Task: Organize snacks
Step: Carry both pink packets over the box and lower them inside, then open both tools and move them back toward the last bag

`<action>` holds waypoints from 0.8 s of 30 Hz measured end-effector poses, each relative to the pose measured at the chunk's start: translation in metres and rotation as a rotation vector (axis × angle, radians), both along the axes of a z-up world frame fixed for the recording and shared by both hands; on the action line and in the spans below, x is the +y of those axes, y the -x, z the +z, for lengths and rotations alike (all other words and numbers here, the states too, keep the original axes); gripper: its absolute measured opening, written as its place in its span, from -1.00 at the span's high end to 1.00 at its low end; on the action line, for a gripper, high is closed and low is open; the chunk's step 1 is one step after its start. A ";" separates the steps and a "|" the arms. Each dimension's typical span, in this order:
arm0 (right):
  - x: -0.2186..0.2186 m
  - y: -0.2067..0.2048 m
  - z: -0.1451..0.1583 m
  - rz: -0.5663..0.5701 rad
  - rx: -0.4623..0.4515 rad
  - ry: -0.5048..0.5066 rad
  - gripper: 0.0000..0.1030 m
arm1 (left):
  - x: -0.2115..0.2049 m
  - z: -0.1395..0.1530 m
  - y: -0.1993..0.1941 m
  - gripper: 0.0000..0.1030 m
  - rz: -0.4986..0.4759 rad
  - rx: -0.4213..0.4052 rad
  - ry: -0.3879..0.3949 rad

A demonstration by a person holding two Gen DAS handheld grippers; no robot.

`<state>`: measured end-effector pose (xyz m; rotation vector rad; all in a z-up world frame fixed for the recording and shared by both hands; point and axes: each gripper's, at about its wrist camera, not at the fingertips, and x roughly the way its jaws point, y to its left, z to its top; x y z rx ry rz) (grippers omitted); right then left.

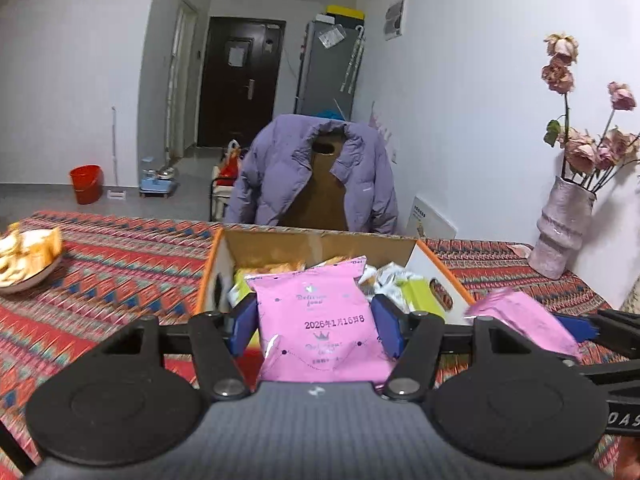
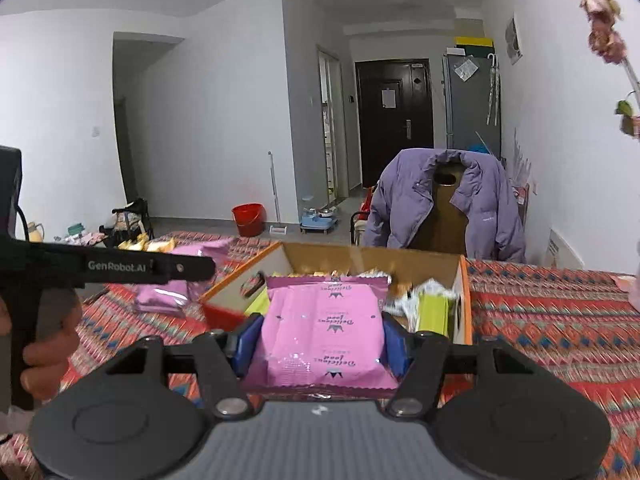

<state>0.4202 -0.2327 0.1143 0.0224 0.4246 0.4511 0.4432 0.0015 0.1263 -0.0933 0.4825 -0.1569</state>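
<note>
My left gripper (image 1: 314, 320) is shut on a pink snack packet (image 1: 316, 320) and holds it just in front of an open cardboard box (image 1: 320, 242) with orange edges. My right gripper (image 2: 322, 340) is shut on another pink snack packet (image 2: 326, 328), also in front of the box (image 2: 372, 254). The box holds several yellow-green, white and orange packets (image 1: 416, 296). The right gripper's packet shows at the right of the left wrist view (image 1: 524, 322). The left gripper shows at the left of the right wrist view, holding its packet (image 2: 164, 298).
A patterned red cloth (image 1: 112, 264) covers the table. A plate of snacks (image 1: 24, 260) sits at far left. A pink vase with dried roses (image 1: 560, 232) stands at the right by the wall. A chair with a purple jacket (image 1: 316, 172) stands behind the table.
</note>
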 end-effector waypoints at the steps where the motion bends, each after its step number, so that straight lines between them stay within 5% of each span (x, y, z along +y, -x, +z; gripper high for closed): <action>1: 0.000 -0.012 -0.001 0.004 0.006 -0.006 -0.19 | -0.003 -0.002 -0.013 -0.21 -0.003 0.007 -0.001; 13: 0.007 -0.160 -0.065 -0.075 0.167 0.037 -0.19 | -0.036 -0.054 -0.152 -0.21 -0.084 0.197 0.086; 20: 0.003 -0.174 -0.084 -0.125 0.182 0.069 -0.22 | -0.050 -0.082 -0.175 -0.27 -0.092 0.267 0.094; 24: -0.007 -0.164 -0.072 -0.137 0.139 0.061 -0.33 | -0.039 -0.078 -0.167 -0.39 -0.102 0.230 0.094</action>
